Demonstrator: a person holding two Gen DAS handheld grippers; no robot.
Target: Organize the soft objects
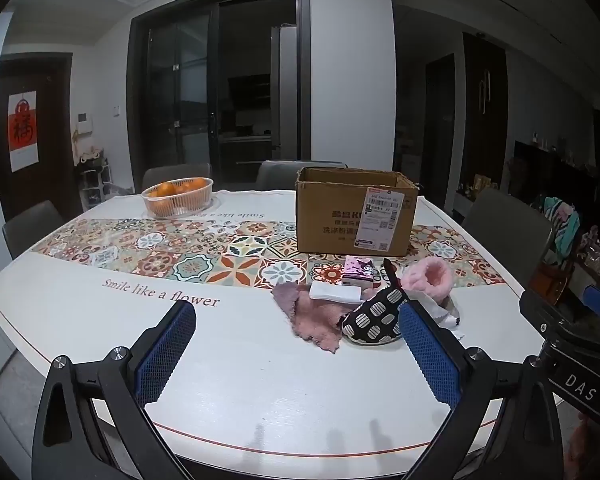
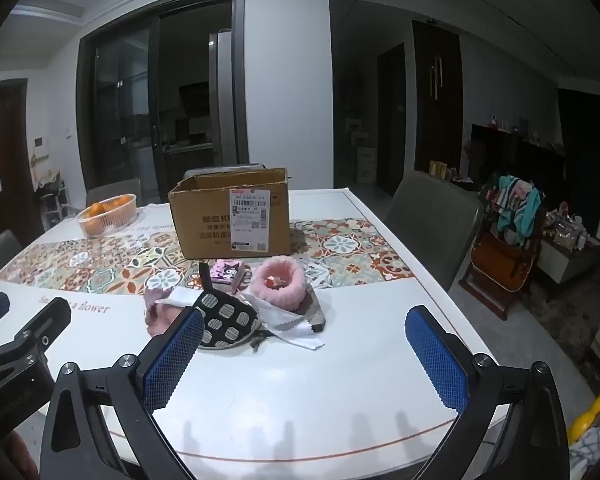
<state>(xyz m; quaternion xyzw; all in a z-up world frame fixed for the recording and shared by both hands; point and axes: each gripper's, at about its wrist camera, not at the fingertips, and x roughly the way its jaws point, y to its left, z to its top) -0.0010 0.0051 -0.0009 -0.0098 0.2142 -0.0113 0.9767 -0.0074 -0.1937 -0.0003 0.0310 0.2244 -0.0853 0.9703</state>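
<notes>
Where tiled runner (image 1: 228,258) crosses white table (image 1: 100,332) — cardboard box (image 1: 354,210), dark doorway (image 1: 220,88)

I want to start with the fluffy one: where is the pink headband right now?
The pink headband lies at the right end of the soft pile, just in front of the cardboard box, right of the black patterned mitt.

- The left gripper (image 1: 296,352) has its jaws spread wide, with nothing between the blue pads (image 1: 166,354).
- It tilts somewhat downward.
- The right gripper (image 2: 306,354) is likewise spread wide and holds nothing, tilted down the same way.
- The two sit side by side, close together.
</notes>
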